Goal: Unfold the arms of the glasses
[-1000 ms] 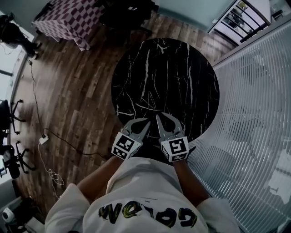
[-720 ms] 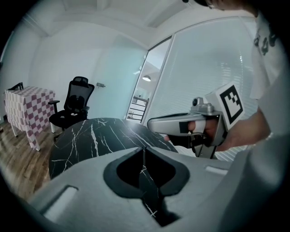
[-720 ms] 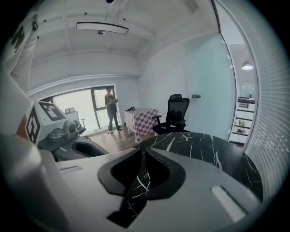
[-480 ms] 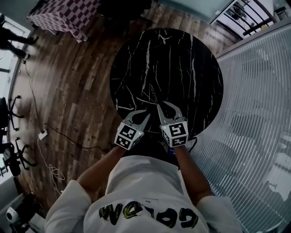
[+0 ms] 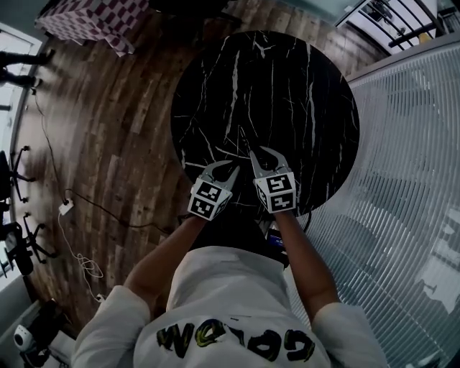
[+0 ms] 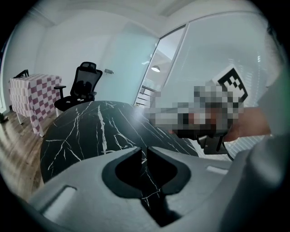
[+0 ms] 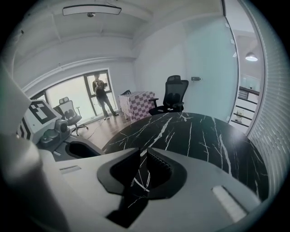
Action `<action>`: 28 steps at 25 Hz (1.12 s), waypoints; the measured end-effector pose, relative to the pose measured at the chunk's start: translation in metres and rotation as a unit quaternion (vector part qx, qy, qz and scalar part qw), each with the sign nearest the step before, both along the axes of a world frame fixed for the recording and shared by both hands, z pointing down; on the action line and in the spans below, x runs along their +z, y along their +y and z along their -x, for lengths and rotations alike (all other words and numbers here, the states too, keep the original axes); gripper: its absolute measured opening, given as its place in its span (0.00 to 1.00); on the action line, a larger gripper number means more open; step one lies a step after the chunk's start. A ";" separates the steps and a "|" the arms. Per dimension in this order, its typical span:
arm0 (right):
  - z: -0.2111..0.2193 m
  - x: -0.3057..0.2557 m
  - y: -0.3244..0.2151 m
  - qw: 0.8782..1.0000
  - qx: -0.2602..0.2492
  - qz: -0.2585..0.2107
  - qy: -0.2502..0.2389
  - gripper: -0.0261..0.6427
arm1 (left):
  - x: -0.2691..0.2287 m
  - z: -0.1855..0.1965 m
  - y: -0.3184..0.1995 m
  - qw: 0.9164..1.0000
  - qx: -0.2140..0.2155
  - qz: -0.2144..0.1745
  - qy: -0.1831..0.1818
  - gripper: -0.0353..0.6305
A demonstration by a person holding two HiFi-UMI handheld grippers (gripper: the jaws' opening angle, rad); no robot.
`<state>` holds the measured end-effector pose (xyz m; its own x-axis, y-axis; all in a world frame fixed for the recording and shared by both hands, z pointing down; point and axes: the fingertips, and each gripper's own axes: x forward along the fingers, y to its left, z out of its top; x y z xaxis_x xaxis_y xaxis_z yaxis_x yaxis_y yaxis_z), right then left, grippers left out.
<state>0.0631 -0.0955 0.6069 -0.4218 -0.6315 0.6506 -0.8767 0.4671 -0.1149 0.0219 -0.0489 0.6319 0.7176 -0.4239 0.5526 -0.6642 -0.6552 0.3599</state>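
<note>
No glasses show in any view. A round black marble table with white veins stands in front of me, and its top is bare in the left gripper view and the right gripper view. My left gripper hangs over the table's near edge, shut with nothing in it. Close beside it my right gripper is also shut on nothing. Each gripper's marker cube appears in the other's view, the right one and the left one.
A black office chair and a checked-cloth table stand beyond the marble table. A ribbed glass wall runs along the right. A person stands by the far window. Cables lie on the wooden floor at left.
Both grippers have crept a little forward over the table's near edge, staying shut and side by side. The head view has shifted, so the table sits higher in frame.
</note>
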 end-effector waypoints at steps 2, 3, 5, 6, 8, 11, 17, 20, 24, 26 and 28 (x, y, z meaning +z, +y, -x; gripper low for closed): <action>-0.001 0.012 -0.003 1.000 0.001 0.012 0.004 0.11 | 0.010 -0.001 -0.004 1.000 -0.001 0.005 -0.004 0.12; -0.002 0.018 -0.004 1.000 0.001 0.018 0.005 0.11 | 0.016 -0.002 -0.005 1.000 -0.001 0.008 -0.007 0.12; -0.002 0.029 -0.006 1.000 0.002 0.027 0.006 0.11 | 0.027 -0.004 -0.008 1.000 0.000 0.016 -0.013 0.12; -0.002 0.033 -0.007 0.999 0.002 0.032 0.007 0.11 | 0.032 -0.004 -0.009 1.000 -0.001 0.020 -0.015 0.12; -0.001 0.041 -0.010 0.999 0.002 0.041 0.007 0.12 | 0.041 -0.006 -0.013 0.999 -0.007 0.025 -0.018 0.12; -0.002 0.052 -0.012 0.999 0.003 0.052 0.010 0.12 | 0.053 -0.008 -0.017 0.999 -0.013 0.035 -0.024 0.12; -0.003 0.075 -0.011 0.997 0.006 0.082 0.013 0.14 | 0.076 -0.009 -0.016 0.997 -0.024 0.064 -0.046 0.13; -0.003 0.082 -0.012 0.996 0.007 0.092 0.011 0.15 | 0.086 -0.009 -0.016 0.995 -0.031 0.078 -0.054 0.15; -0.002 0.090 -0.011 0.994 0.006 0.104 0.012 0.15 | 0.094 -0.011 -0.016 0.994 -0.040 0.090 -0.056 0.15; -0.001 0.094 -0.009 0.994 0.004 0.111 0.012 0.15 | 0.097 -0.012 -0.017 0.993 -0.045 0.093 -0.056 0.15; 0.000 0.100 -0.008 0.993 0.003 0.117 0.012 0.15 | 0.100 -0.012 -0.020 0.993 -0.048 0.090 -0.059 0.15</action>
<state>0.0634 -0.1035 0.7065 -0.4008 -0.4645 0.7897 -0.8833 0.4246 -0.1985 0.0338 -0.0686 0.7316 0.6046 -0.3733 0.7036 -0.7648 -0.5188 0.3819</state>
